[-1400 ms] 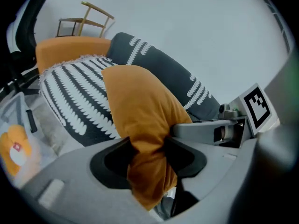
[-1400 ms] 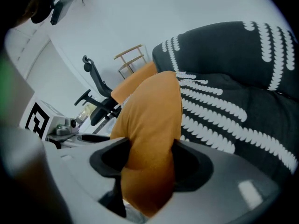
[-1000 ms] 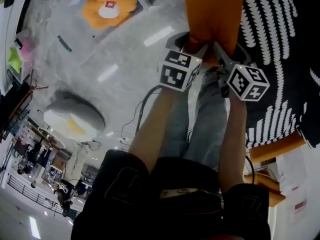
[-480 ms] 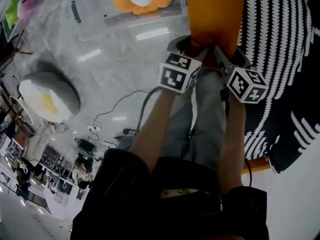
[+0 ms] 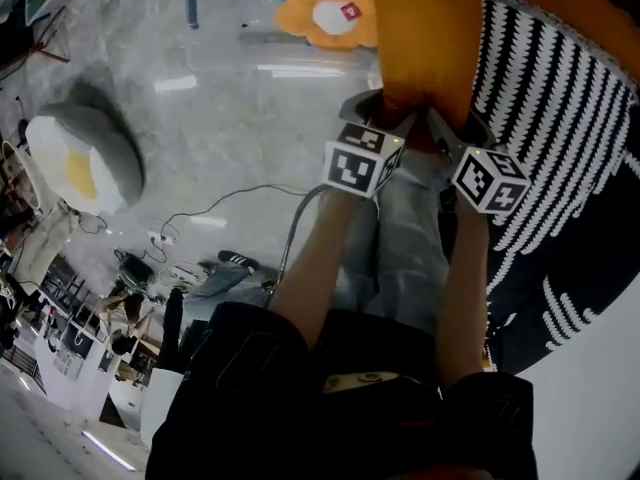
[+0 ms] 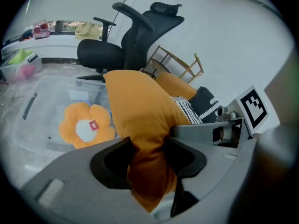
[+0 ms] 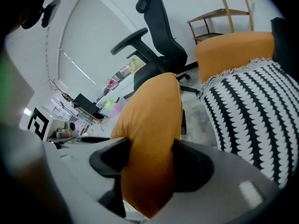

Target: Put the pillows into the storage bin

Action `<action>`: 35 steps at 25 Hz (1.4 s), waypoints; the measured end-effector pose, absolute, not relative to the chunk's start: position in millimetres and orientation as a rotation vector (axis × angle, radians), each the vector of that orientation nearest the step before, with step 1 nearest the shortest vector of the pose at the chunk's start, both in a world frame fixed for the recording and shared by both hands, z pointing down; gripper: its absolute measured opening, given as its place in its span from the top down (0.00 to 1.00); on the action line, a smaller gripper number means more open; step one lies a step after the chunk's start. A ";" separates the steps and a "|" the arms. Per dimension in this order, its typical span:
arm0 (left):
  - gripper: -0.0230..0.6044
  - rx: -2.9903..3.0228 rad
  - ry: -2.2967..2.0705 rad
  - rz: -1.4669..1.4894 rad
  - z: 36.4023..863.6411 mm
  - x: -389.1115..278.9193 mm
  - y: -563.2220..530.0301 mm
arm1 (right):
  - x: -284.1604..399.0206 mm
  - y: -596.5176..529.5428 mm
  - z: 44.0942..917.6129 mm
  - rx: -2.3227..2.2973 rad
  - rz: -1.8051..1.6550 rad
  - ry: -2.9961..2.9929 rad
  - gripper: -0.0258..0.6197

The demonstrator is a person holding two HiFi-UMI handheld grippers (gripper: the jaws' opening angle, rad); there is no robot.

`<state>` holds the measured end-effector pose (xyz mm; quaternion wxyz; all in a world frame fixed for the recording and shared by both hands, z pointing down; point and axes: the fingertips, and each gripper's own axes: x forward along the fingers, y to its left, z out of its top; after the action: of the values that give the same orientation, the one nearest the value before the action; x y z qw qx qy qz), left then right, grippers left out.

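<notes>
Left gripper (image 6: pixel 148 155): jaws partly apart and pressed onto a bunched corner of the orange pillow (image 6: pixel 140 108), which filled the gap between them.
Right gripper (image 7: pixel 149 160): jaws at much the same spread, clamped on the same pillow's near edge; the fabric bulged out past both pads.
Grippers together: side by side in the head view, close above the person's knees, marker cubes facing up.
Pillow position: held off the floor (image 5: pixel 230 118) in front of the person, carried by its near edge alone.
Long axis: ran from the jaws straight away from the person, with the free far end leading.
Right edge: the black-and-white pillow (image 5: pixel 550 118) lay just beside the orange one, with a second orange cushion (image 7: pixel 233 48) behind it.
Left side: open grey floor, crossed only by a thin cable (image 5: pixel 250 193).
Ahead: a flower pillow (image 5: pixel 330 8) lay past the far end, by a clear bin (image 6: pixel 88 87); I could not tell whether it lay inside.
Far left: an egg pillow (image 5: pixel 80 158) lay well apart on the floor.
Background: a black office chair (image 6: pixel 135 36) and a wooden chair (image 6: pixel 180 64) stood beyond.
</notes>
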<state>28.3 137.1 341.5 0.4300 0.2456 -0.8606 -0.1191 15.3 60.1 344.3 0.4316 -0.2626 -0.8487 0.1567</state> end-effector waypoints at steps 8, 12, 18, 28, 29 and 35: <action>0.59 0.472 -2.117 -0.386 360.0 -20.4 211.2 | -41.2 135.5 366.2 -0.751 0.351 -1.985 0.51; 0.59 0.433 -2.136 -0.419 352.7 -57.7 240.4 | -81.9 165.9 359.2 -0.795 0.328 -1.966 0.51; 0.58 0.385 -2.143 -0.417 348.8 -66.2 303.2 | -93.4 228.2 358.3 -0.840 0.343 -1.933 0.51; 0.57 0.406 -2.091 -0.476 372.0 -65.7 392.9 | -91.9 314.3 379.2 -0.762 0.283 -1.951 0.49; 0.57 0.427 -2.085 -0.459 374.4 -67.7 401.9 | -92.3 322.4 382.3 -0.739 0.304 -1.958 0.49; 0.57 0.492 -2.053 -0.348 392.9 -85.8 490.3 | -102.4 409.2 403.6 -0.667 0.400 -1.976 0.49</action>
<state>-85.8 490.3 392.9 0.4804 0.2018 -0.8415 -0.1425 -102.4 409.2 403.6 0.4872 -0.2743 -0.8126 0.1645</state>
